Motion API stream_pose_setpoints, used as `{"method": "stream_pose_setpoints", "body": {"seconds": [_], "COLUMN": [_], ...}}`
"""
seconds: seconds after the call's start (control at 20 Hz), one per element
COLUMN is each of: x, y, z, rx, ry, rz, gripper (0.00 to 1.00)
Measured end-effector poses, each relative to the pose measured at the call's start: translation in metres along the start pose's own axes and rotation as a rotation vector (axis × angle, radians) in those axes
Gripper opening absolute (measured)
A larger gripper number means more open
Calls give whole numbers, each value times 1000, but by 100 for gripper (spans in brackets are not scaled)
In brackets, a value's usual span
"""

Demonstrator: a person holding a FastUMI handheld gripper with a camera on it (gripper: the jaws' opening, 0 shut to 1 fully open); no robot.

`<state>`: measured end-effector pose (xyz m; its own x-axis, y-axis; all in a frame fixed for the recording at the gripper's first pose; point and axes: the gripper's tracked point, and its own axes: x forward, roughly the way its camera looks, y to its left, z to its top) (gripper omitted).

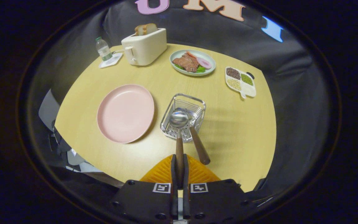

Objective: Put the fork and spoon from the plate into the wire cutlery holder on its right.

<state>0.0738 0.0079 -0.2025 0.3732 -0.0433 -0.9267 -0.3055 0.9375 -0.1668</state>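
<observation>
Gripper view: gripper (179, 165) closed narrow on the wooden handle of the spoon (179, 130), both orange fingers (163, 172) pressing its sides, bowl of the spoon raised just ahead and hanging over the near part of the wire cutlery holder (183, 116). Leaning in that holder, a second wooden-handled utensil, presumably the fork (199, 146), handle sticking out toward the fingers, its head hidden behind the spoon bowl. Just left of the holder, near but apart, the pink plate (125, 112), bare. All resting on a pale wooden table (235, 130).

Beyond the holder, a light green plate (192, 62) with brownish meat, a pink slice and green leaves. To its right, a white divided tray (240, 82) with dark, green and pale grains in separate compartments, one compartment left bare. To the left of the green plate, a cream toaster (144, 46) with bread standing in its slot. Beside the toaster, a small water bottle (103, 49) upright on a white coaster (110, 60).
</observation>
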Motion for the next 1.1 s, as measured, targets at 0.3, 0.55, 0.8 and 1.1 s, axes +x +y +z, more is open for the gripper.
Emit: {"method": "stream_pose_setpoints", "body": {"seconds": [0.3,0.55,0.8,1.1], "x": [1,-12,-31,-68], "y": [7,18,15,37], "z": [4,14,17,24], "rx": [21,73,75,144], "ry": [-8,-86,-221,-455], "rz": [36,86,58,58], "gripper": [22,57,92,99]}}
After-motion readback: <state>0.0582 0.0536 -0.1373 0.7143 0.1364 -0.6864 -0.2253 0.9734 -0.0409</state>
